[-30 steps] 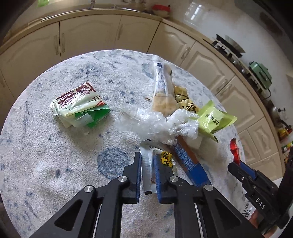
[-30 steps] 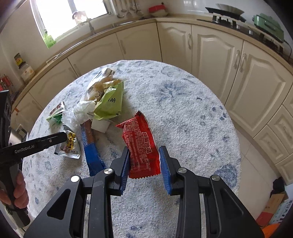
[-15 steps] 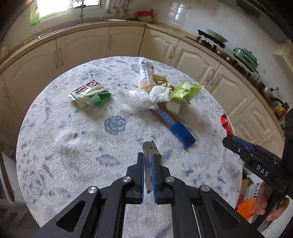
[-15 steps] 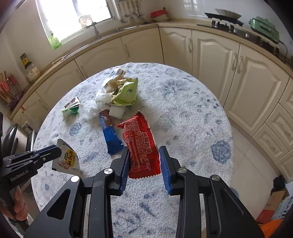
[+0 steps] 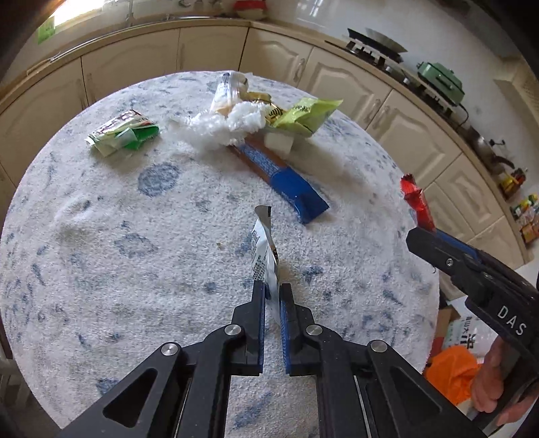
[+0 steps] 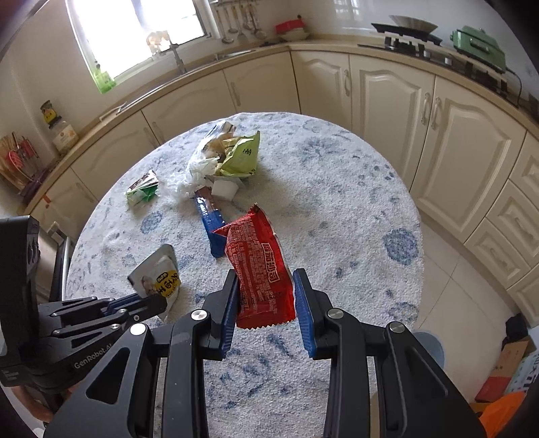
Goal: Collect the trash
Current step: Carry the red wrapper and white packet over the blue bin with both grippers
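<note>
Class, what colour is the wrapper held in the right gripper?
Red, with white print. The wrapper in the right gripper shows best in the right wrist view.

Round table (image 6: 337,215) with blue-flecked white cover; cream cabinets (image 6: 387,101) curved behind; bright window (image 6: 134,30) far left; pale tiled floor (image 6: 448,279).

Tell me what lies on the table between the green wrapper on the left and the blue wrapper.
In the left wrist view, only bare blue-patterned tablecloth lies between the green wrapper and the blue wrapper; the crumpled clear plastic sits farther back.
</note>
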Demonstrator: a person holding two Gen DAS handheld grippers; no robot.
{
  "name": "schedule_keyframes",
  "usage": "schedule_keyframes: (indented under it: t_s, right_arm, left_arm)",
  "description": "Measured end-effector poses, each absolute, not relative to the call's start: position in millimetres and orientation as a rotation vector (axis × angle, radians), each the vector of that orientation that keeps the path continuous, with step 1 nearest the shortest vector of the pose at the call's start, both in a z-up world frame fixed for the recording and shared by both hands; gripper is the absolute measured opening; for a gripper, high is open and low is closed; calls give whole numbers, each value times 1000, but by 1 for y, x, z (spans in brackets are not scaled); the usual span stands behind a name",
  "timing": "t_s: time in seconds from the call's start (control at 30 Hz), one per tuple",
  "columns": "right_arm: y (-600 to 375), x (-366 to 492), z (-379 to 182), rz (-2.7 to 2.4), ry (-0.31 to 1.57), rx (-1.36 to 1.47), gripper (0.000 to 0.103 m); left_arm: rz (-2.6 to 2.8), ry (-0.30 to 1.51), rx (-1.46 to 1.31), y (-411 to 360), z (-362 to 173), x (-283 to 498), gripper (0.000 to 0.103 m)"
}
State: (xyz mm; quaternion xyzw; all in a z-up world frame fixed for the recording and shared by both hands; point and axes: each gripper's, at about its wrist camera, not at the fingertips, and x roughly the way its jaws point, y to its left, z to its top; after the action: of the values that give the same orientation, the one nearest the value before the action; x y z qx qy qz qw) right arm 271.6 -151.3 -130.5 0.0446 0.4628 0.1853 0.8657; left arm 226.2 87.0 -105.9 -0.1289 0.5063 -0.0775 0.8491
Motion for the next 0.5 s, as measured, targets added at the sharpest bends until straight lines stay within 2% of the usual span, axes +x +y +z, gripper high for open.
schedule_keyframes:
  t_s: [0.5]
  right_arm:
    - [-173,272,-137,354,982,121,32]
  left_arm:
    - [-147,979,-240,72,-93,233,2]
